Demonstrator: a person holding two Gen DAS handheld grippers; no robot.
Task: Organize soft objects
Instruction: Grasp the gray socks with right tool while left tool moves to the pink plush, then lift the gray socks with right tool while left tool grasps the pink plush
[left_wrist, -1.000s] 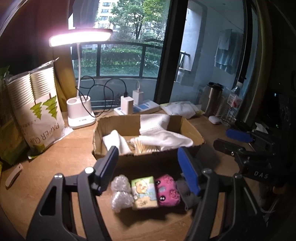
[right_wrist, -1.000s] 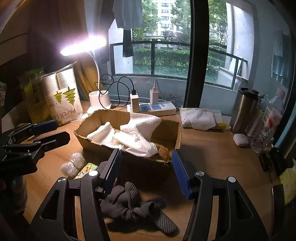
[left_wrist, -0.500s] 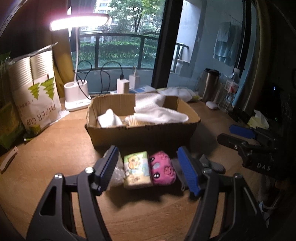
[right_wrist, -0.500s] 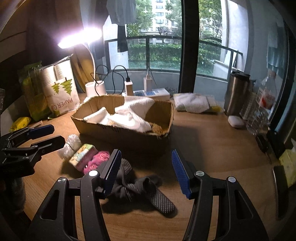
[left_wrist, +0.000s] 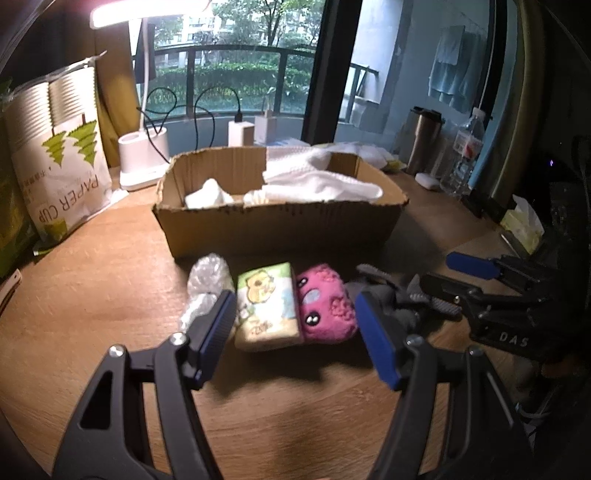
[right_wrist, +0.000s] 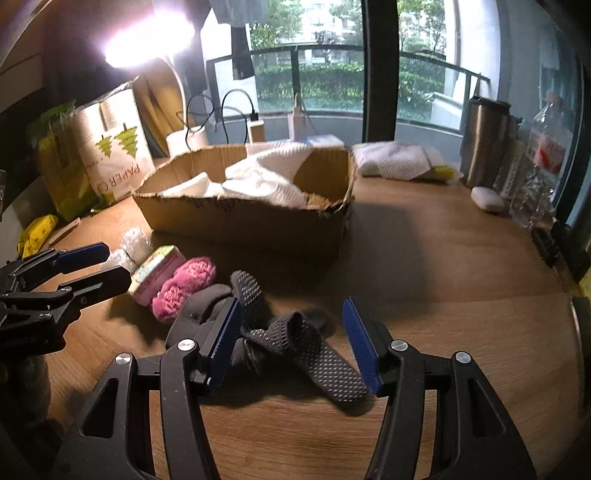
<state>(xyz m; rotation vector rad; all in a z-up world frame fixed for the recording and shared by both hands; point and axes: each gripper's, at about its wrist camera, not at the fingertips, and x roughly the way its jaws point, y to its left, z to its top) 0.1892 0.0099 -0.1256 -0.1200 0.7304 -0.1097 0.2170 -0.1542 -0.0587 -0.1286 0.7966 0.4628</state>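
A cardboard box (left_wrist: 280, 225) holds white cloths (left_wrist: 321, 181) on the wooden table. In front of it lie a bubble-wrap bundle (left_wrist: 207, 284), a tissue pack with a cartoon (left_wrist: 267, 306), a pink plush toy (left_wrist: 325, 304) and dark grey socks (right_wrist: 280, 332). My left gripper (left_wrist: 295, 328) is open, low over the table, its fingers either side of the tissue pack and plush. My right gripper (right_wrist: 291, 339) is open around the socks. The box also shows in the right wrist view (right_wrist: 251, 218).
A paper-cup bag (left_wrist: 55, 170) and a lit desk lamp (left_wrist: 144, 162) stand at the left. A steel tumbler (right_wrist: 484, 140), a water bottle (right_wrist: 539, 166) and folded white cloth (right_wrist: 399, 162) are at the back right. Chargers and cables sit behind the box.
Both grippers have come down and forward towards the table. The left one now straddles the tissue pack and plush; the right one now straddles the socks. Both stayed open.
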